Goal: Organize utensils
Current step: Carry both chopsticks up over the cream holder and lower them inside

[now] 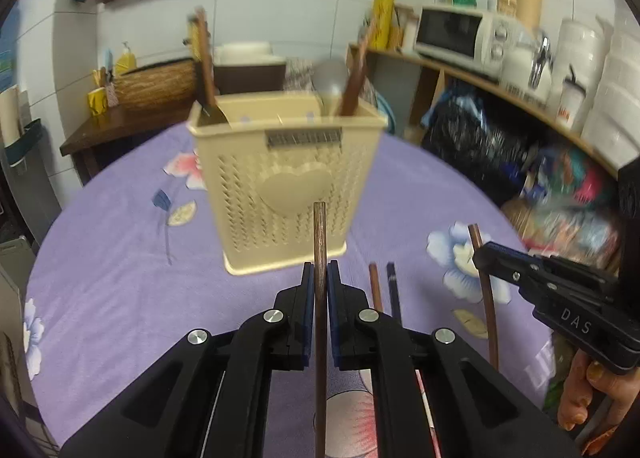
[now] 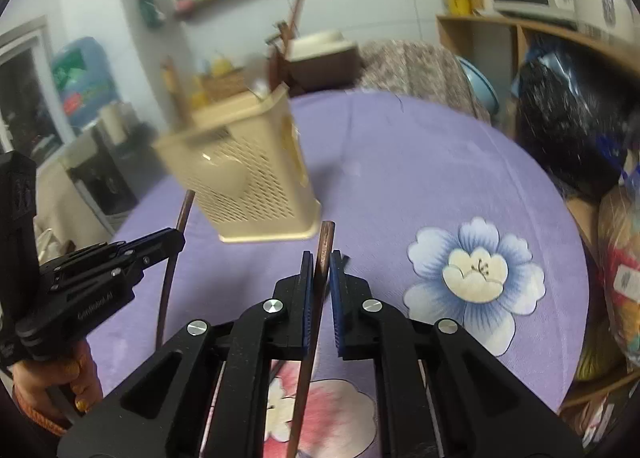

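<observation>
Tablecloth (image 1: pixel 120 298) purple, floral; microwave (image 1: pixel 460 37) on shelf.

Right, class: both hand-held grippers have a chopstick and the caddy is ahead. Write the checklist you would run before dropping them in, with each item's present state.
1. Left hand-held gripper shut on a brown chopstick: ok.
2. Right hand-held gripper shut on its chopstick: ok.
3. Beige caddy upright on the purple tablecloth: ok.
4. Chopstick tips above the caddy rim: not ok, both sit lower.
5. Free room inside the caddy: cannot tell.
6. Two more chopsticks left on the cloth: ok.
</observation>
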`<state>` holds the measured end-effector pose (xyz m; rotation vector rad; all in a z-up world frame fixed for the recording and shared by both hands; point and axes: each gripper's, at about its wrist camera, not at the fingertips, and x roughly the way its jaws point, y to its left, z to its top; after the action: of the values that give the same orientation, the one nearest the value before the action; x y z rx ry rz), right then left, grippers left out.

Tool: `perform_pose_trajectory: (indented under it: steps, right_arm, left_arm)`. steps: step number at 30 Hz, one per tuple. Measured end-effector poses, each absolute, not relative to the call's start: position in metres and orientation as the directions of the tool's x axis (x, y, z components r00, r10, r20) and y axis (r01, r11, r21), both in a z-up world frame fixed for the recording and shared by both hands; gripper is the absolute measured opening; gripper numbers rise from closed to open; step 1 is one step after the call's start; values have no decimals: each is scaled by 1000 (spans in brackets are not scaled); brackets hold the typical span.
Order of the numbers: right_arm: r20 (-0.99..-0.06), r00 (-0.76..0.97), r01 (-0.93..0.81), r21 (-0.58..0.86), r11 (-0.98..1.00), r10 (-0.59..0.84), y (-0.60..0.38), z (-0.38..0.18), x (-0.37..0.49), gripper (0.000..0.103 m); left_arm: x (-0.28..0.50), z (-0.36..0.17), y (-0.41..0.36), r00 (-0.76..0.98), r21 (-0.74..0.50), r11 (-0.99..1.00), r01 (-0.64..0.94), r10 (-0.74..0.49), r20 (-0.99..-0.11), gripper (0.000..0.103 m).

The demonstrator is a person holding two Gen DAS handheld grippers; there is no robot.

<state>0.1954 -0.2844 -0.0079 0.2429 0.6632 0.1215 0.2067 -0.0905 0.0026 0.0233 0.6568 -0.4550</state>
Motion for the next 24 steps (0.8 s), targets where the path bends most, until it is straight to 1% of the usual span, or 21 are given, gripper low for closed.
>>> perform_pose_trajectory:
  steps: [5, 9, 15, 24]
  right_arm:
    - [-501, 831, -122, 264, 957, 244, -274, 31, 170, 8]
    - [-460, 840, -176, 269, 947, 286, -265, 50, 158, 8]
    - [-431, 844, -218, 268, 938, 319, -260, 68, 155, 8]
    - [-421, 845, -243, 244, 939, 328, -251, 79, 153, 8]
  left_arm:
    - [188, 42, -68, 759, -145, 903, 403, -419, -498, 8]
    - [180, 59, -54, 786, -166, 905, 391, -423, -451, 8]
    - [171, 75, -42, 810, -177, 907, 382, -421, -409, 8]
    - [166, 78, -32, 821, -192, 907, 376, -422, -386, 8]
